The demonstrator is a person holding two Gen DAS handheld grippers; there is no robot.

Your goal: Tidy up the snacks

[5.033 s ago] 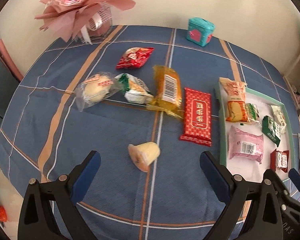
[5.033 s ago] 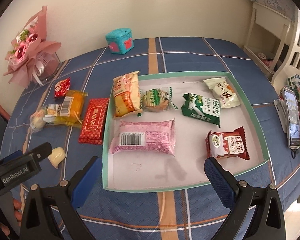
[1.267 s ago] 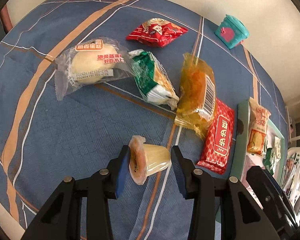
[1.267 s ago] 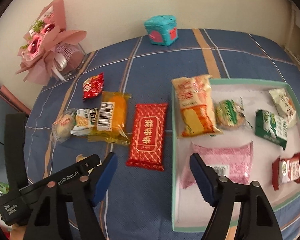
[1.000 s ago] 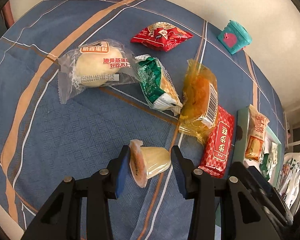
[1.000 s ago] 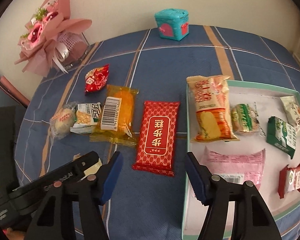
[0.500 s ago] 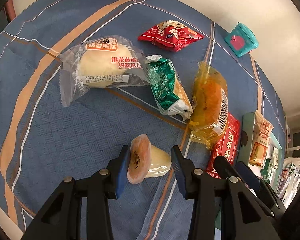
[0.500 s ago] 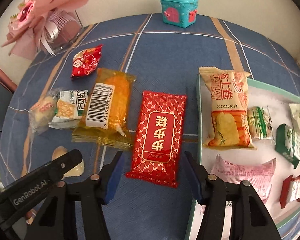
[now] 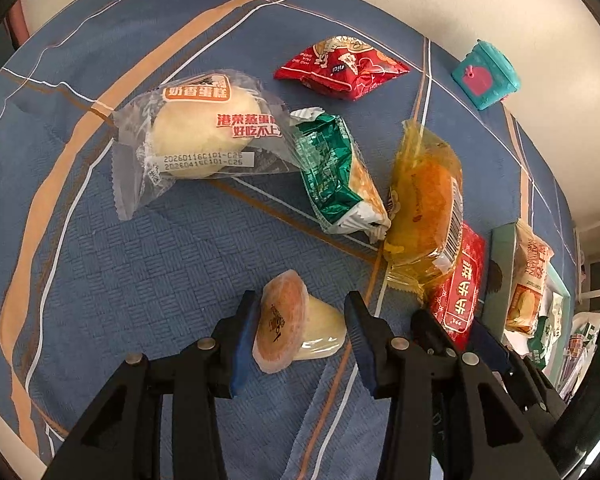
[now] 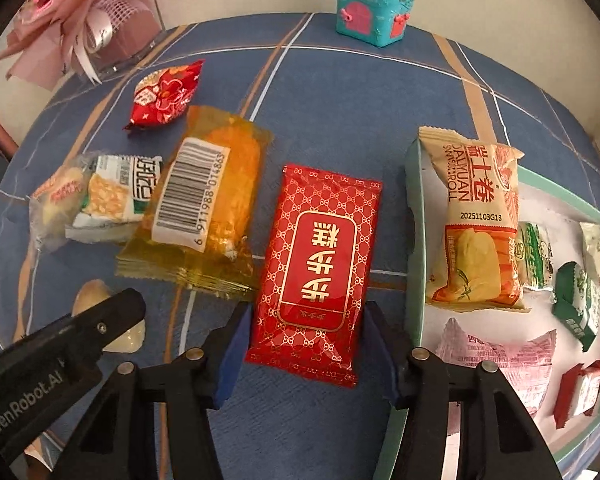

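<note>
My left gripper is shut on a small jelly cup with an orange foil lid, just above the blue cloth. In the right wrist view the cup peeks out behind the left gripper's black body. My right gripper is open, its blue pads astride the near end of a flat red packet, which lies beside the teal tray. The red packet also shows in the left wrist view.
Loose on the cloth are a yellow cake pack, a green-white pack, a clear bun pack and a small red pouch. The tray holds several snacks. A teal box and a pink bouquet stand at the back.
The left gripper closed on the jelly cup and tilted it up. The right gripper moved forward and down until its open fingers straddle the red packet.
</note>
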